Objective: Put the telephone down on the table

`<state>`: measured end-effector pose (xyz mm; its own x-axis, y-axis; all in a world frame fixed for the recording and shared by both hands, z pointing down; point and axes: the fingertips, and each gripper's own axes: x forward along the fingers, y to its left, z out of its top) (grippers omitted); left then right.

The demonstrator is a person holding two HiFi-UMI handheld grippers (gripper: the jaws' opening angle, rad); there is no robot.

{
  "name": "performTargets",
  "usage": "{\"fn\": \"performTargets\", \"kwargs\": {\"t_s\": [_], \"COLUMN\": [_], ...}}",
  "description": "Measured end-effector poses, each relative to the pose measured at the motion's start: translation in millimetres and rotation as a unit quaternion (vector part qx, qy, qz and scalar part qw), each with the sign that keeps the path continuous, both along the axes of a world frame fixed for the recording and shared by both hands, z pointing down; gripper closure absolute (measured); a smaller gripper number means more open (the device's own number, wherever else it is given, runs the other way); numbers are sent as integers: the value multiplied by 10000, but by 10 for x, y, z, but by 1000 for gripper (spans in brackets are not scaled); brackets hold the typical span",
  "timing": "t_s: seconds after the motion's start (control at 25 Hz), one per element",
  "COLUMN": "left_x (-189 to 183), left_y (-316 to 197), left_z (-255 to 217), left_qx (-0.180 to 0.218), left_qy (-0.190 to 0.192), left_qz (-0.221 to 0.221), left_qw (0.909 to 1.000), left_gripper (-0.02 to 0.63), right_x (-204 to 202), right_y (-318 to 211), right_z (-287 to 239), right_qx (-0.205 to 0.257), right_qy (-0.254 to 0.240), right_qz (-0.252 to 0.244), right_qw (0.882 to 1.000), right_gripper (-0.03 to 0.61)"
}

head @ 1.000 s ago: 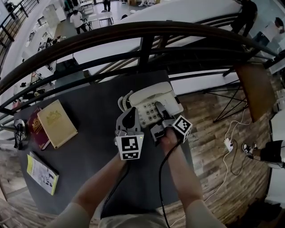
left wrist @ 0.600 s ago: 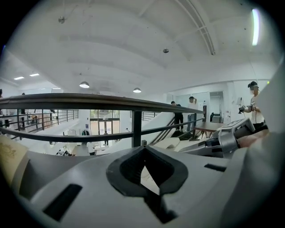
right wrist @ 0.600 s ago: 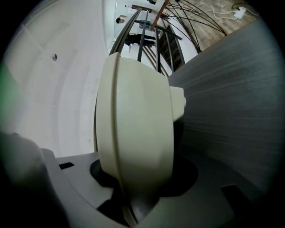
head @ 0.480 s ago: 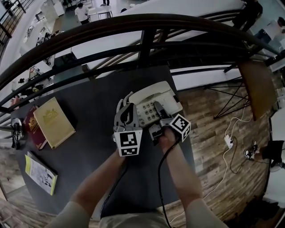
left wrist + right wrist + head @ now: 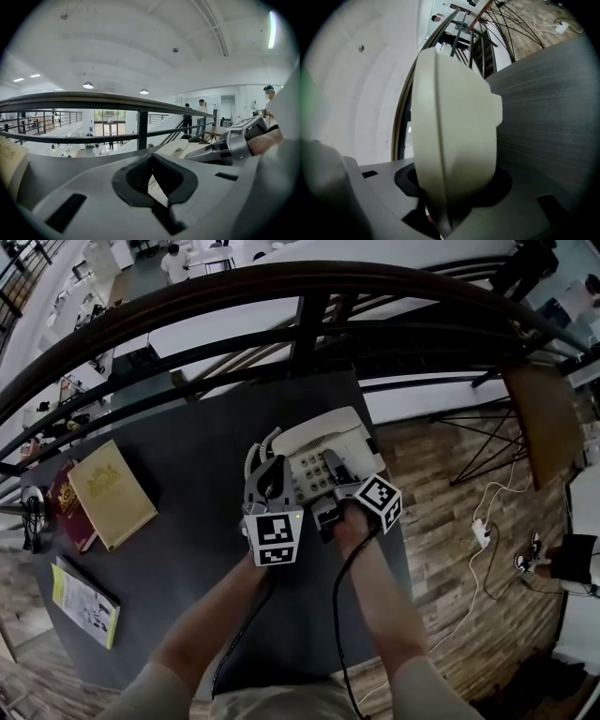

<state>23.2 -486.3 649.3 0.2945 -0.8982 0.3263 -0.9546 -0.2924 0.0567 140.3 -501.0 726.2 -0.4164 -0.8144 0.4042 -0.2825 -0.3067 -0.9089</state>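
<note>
A cream push-button telephone point(image 5: 319, 448) with a coiled cord lies low over the far right part of the dark table point(image 5: 187, 456). Whether its base touches the top I cannot tell. My left gripper point(image 5: 268, 474) is shut on the phone's near left edge; in the left gripper view a cream sliver shows between its pads point(image 5: 157, 187), and the phone body point(image 5: 185, 146) lies ahead. My right gripper point(image 5: 334, 471) clamps the near right side. The right gripper view is filled by the telephone point(image 5: 454, 136), pinched in that gripper point(image 5: 445, 206), with the table point(image 5: 548, 117) alongside.
A tan book point(image 5: 114, 493), a maroon book point(image 5: 70, 507) and a yellow-edged booklet point(image 5: 86, 604) lie on the table's left. A dark railing point(image 5: 309, 329) runs just beyond the table. A wooden chair point(image 5: 539, 423) and a power strip point(image 5: 480, 538) with cables are on the floor at right.
Both grippers and the telephone have sunk a little toward the table top together. The grip on the phone looks unchanged.
</note>
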Motion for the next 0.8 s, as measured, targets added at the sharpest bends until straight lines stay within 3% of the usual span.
{"fn": "performTargets", "kwargs": {"t_s": [0.16, 0.28, 0.52, 0.8], "left_x": [17, 18, 71, 66], "left_y": [28, 52, 62, 127], "left_z": [45, 54, 148, 183], "left_qx": [-100, -139, -116, -290], "left_qy": [-42, -58, -56, -68], "left_qz": [17, 27, 133, 185], "left_qw": [9999, 9999, 9998, 9994], "left_gripper": [609, 609, 609, 609], "right_x": [0, -54, -60, -7], "right_y": [60, 105, 208, 358], "right_z": [32, 22, 39, 101], "right_qx": [-421, -594, -831, -949], "right_qy": [296, 717, 1923, 2262], "right_qz": [-39, -381, -1056, -1368], "right_qw": [9987, 9949, 9721, 9598], "right_gripper": [344, 310, 240, 215]}}
